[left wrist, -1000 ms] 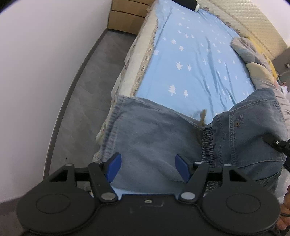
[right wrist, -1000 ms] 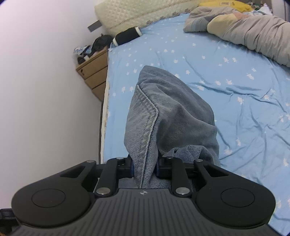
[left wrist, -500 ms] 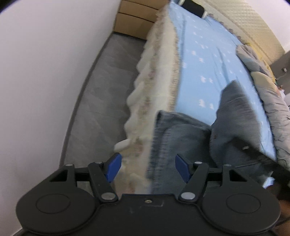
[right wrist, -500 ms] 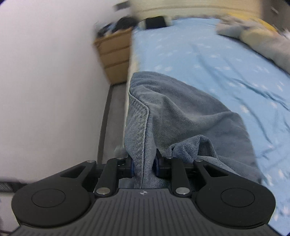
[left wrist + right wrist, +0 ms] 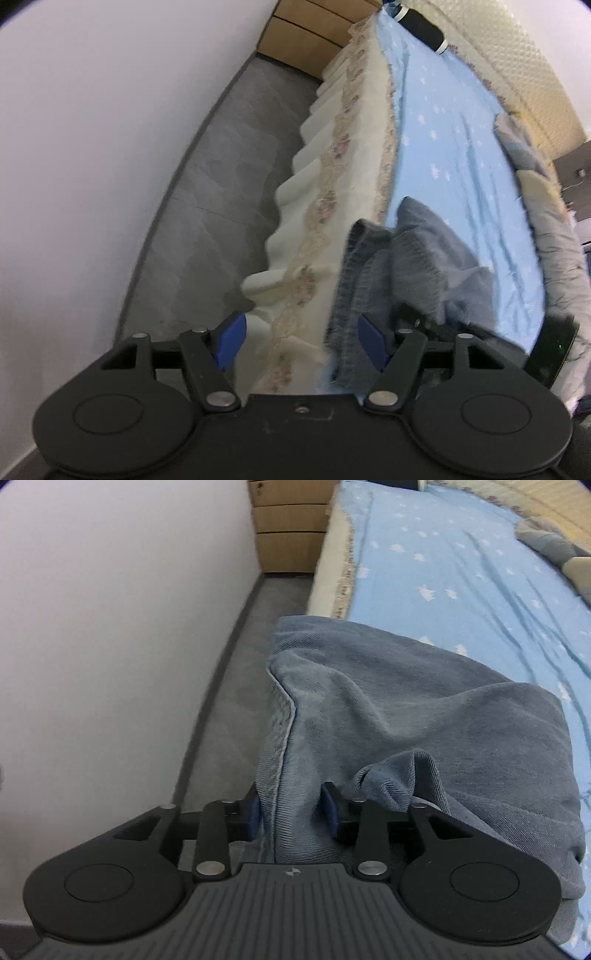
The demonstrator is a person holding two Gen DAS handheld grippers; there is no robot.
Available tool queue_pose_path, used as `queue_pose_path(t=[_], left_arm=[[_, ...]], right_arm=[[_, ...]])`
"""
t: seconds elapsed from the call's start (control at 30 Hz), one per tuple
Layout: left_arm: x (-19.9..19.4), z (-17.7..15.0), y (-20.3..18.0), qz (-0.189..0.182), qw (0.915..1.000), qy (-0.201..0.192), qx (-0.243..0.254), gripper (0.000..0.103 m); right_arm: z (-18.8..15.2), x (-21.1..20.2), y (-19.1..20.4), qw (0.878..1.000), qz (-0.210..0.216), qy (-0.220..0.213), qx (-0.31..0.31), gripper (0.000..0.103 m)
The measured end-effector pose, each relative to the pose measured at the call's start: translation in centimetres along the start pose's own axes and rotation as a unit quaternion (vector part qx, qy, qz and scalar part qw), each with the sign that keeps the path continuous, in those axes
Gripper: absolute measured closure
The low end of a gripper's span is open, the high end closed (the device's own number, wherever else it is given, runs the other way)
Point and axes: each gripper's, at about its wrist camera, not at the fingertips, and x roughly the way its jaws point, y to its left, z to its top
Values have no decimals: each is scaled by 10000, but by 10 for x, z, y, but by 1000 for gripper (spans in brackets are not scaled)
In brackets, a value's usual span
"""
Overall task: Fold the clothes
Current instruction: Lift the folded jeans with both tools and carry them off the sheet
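Note:
A pair of blue denim jeans [image 5: 406, 709] lies bunched on the near edge of the bed [image 5: 461, 565], partly hanging over its side. My right gripper [image 5: 291, 812] is shut on a seamed fold of the jeans and holds it up. In the left wrist view the jeans [image 5: 373, 266] drape over the bed's side. My left gripper [image 5: 301, 345] is open and empty, low beside the cream bed skirt [image 5: 325, 206], with the hanging denim edge by its right finger [image 5: 371, 343]. The right gripper's black body [image 5: 546, 350] shows at the far right.
A white wall [image 5: 110, 646] runs along the left with a narrow strip of grey floor [image 5: 229, 199] between it and the bed. Wooden drawers [image 5: 291, 528] stand at the far end. A grey quilt [image 5: 546, 206] and a black roll [image 5: 424, 26] lie on the bed.
My left gripper has dropped from above the spread jeans to beside the bed skirt, staying open. My right gripper has carried its fold of denim toward the bed's wall-side edge.

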Motion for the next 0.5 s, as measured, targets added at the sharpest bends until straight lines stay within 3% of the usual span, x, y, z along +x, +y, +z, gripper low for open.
queue_pose_path(t=[0.17,0.23,0.5], left_arm=[[21,4,-18,-553,9984,79,-82,34],[34,5,-28,-749,9970,156,-115,32],[108,9,-48,-1203,9915,361,-350,30]], right_arm=[[-19,-47,-10,9989,400,73,249,56],[-30,-67,-15,9987,362,44,351,38],[-78,-110,-86,9905,-94,232,1354,38]])
